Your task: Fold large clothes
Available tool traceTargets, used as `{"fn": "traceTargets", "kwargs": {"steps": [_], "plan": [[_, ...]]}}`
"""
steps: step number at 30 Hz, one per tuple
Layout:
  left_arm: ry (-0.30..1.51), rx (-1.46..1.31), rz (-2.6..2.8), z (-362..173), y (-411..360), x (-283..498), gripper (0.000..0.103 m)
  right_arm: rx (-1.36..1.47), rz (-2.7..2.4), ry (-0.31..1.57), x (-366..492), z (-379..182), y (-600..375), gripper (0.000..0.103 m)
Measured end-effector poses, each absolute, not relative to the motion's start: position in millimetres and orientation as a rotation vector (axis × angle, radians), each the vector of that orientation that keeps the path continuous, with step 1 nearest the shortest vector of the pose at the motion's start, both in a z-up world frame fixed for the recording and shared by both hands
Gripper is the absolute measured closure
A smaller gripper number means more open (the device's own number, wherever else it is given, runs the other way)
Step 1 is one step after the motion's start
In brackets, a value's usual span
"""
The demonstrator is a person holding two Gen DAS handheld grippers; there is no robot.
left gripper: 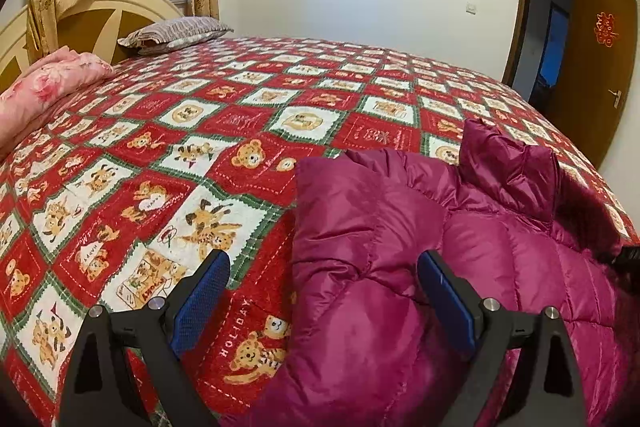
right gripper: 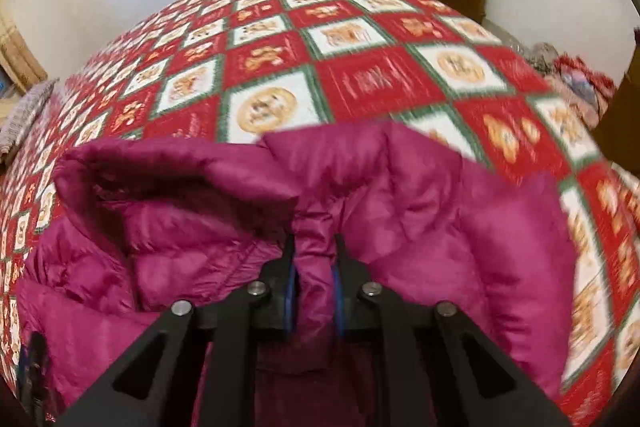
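Note:
A magenta puffer jacket (left gripper: pixel 460 259) lies on a bed with a red teddy-bear quilt (left gripper: pixel 192 147). My left gripper (left gripper: pixel 324 267) is open, hovering over the jacket's left edge, one finger above the quilt and one above the jacket. In the right wrist view, my right gripper (right gripper: pixel 314 247) is shut on a pinched fold of the jacket (right gripper: pixel 440 227) near its collar. The quilt (right gripper: pixel 360 75) stretches beyond it. That view is blurred by motion.
A grey pillow (left gripper: pixel 176 33) and a pink folded blanket (left gripper: pixel 44 83) lie by the headboard at the far left. An open brown door (left gripper: pixel 588 67) stands beyond the bed at right. Clutter (right gripper: pixel 576 83) sits past the bed's right edge.

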State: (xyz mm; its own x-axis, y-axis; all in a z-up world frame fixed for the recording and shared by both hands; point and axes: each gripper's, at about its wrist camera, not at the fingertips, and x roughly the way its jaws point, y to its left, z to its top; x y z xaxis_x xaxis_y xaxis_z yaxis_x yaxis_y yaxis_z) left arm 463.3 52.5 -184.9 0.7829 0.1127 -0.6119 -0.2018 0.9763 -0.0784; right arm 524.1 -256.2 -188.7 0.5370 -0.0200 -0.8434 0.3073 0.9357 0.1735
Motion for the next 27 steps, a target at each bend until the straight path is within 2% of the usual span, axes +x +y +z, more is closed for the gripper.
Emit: {"fn": "traceTargets", "kwargs": {"steps": [6,9,12,18,22,23,25,26,27], "plan": [[0.606,-0.147,0.059,-149,47,456,0.008,0.383,-0.134,0.826,505,-198,-266,0.089],[0.594,-0.163,-0.010,-120,38,467,0.008,0.432,-0.112,0.801,503,-199,-272,0.089],[0.651,-0.047,-0.053,-104,14,492,0.007,0.423,-0.115,0.795,506,-197,-269,0.088],[0.812,0.097,-0.051,-140,-32,536,0.007,0.442,-0.100,0.777,502,-198,-271,0.088],[0.869,0.176,0.137,-170,-48,561,0.007,0.458,-0.089,0.771,498,-200,-274,0.088],[0.877,0.153,0.164,-171,-41,564,0.012,0.466,-0.086,0.768,498,-200,-275,0.088],[0.863,0.078,0.206,-168,-19,563,0.049,0.479,-0.080,0.766,498,-201,-277,0.089],[0.860,0.049,0.208,-167,-9,563,0.076,0.482,-0.079,0.766,498,-202,-278,0.089],[0.873,0.015,0.202,-169,2,563,0.088,0.484,-0.078,0.768,499,-202,-278,0.089]]}}
